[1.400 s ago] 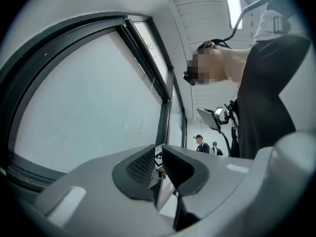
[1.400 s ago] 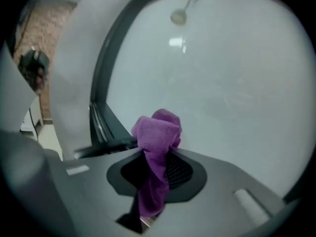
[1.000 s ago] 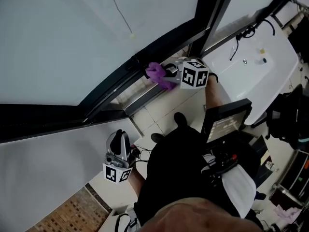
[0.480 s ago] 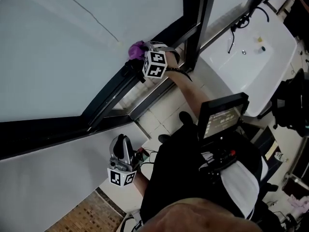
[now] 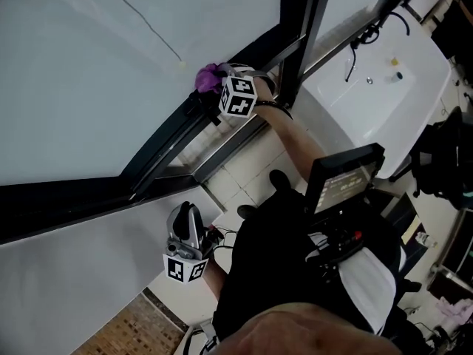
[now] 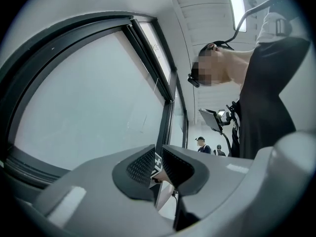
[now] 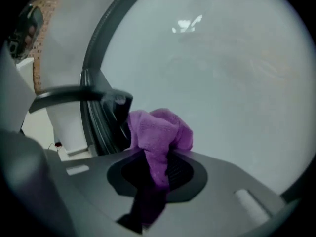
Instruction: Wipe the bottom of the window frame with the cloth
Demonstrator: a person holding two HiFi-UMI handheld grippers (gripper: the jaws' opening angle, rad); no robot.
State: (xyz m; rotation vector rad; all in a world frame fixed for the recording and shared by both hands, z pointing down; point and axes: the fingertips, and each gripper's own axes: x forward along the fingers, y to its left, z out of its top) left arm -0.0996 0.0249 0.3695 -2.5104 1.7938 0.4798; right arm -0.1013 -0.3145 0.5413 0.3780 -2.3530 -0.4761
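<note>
A purple cloth [image 5: 209,76] is bunched against the dark bottom rail of the window frame [image 5: 170,140], right at the edge of the frosted pane. My right gripper [image 5: 219,83] is shut on the cloth [image 7: 157,137], which bulges out past the jaws and hangs down between them. The frame's dark rail [image 7: 101,117] runs just left of the cloth in the right gripper view. My left gripper [image 5: 185,231] hangs low beside the person's leg, away from the window. In its own view the left gripper [image 6: 158,164] has its jaws almost together with nothing between them.
A white sink [image 5: 384,72] stands to the right of the window's upright post [image 5: 299,28]. A small screen on a chest rig [image 5: 344,180] sits in front of the person. White floor tiles [image 5: 236,176] lie below the frame. Other people [image 6: 200,144] stand far off.
My right gripper carried the cloth up and left from the lower ledge to the frame rail by the glass, then held nearly still. The left gripper barely moved.
</note>
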